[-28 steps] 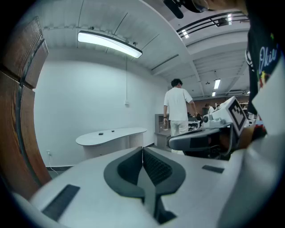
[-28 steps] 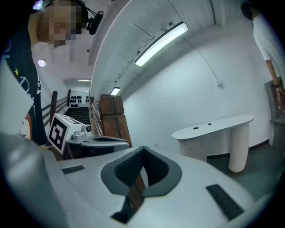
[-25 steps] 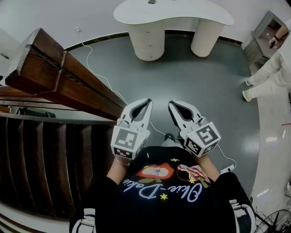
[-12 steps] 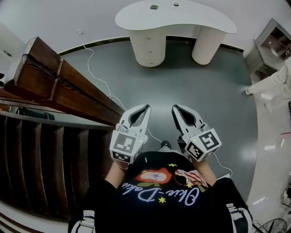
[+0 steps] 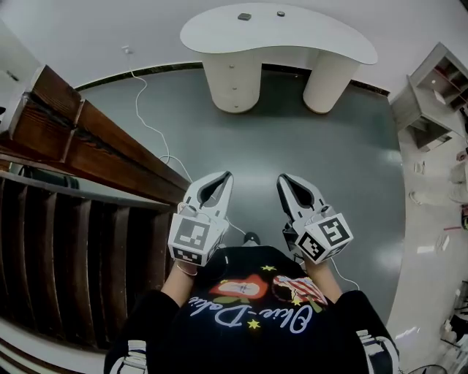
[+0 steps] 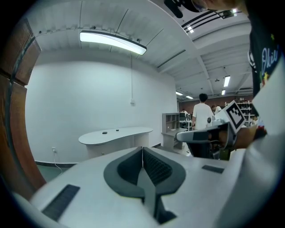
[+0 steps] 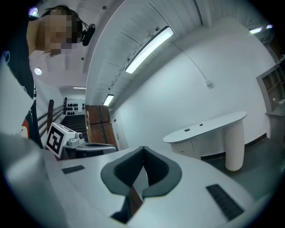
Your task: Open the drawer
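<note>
Black shirt (image 5: 248, 310) up close, its curly script upside down and unreadable. Left claw (image 5: 226, 176) and right claw (image 5: 283, 178), smooth white plastic, both pressed together, empty. Far ahead across the glossy grey floor (image 5: 329, 146) sits the drawer (image 5: 232, 77), in the rounded pedestal of the kidney-shaped white table (image 5: 307, 36).

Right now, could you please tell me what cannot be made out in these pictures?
Any drawer in the white desk: too small, head view.
Two small objects on the desk: too small to identify, every view.
The shelf unit: cut off by the head view's right edge.
</note>
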### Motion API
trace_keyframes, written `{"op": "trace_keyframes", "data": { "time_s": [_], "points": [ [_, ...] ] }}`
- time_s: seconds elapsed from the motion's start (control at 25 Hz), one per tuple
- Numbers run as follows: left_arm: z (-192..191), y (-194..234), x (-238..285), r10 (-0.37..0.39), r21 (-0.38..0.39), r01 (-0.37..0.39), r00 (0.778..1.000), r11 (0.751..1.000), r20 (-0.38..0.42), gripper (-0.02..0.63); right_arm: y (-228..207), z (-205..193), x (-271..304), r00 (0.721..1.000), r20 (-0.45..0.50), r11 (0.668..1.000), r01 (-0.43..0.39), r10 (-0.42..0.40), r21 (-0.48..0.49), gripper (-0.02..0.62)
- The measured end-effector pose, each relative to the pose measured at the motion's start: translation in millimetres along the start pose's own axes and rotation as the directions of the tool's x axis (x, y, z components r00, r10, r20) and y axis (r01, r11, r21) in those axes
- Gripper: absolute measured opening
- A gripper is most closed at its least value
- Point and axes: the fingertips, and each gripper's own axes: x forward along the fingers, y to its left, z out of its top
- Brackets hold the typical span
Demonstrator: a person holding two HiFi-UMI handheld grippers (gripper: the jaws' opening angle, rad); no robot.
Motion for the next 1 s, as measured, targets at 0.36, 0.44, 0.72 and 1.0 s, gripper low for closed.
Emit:
{"op": "trace_keyframes", "data": {
  "time_s": [0.36, 0.44, 0.72, 1.0],
  "points": [
    [-2, 13, -5, 0.069, -0.007, -0.069, 0.997, 0.998, -0.019, 0.006, -13, -5, 5, 1.0, 0.007, 1.0, -0.019, 0.019, 0.014, -0.002],
    [-2, 15, 0, 0.063, -0.002, -0.063, 0.998, 0.998, -0.021, 0.006, -17, -4, 8, 1.0, 0.007, 1.0, -0.012, 0.012, 0.014, -0.002],
    [8, 33, 45, -0.009, 0.007, 0.009, 1.0, 1.0, 0.002, 0.006, -44, 4, 24, 0.998, 0.008, 0.998, 0.059, -0.059, -0.001, -0.002],
    [22, 56, 99, -0.092, 0.007, 0.092, 0.996, 0.996, 0.007, 0.006, -80, 22, 56, 0.992, 0.016, 0.992, 0.127, -0.127, -0.013, -0.002]
  ]
}}
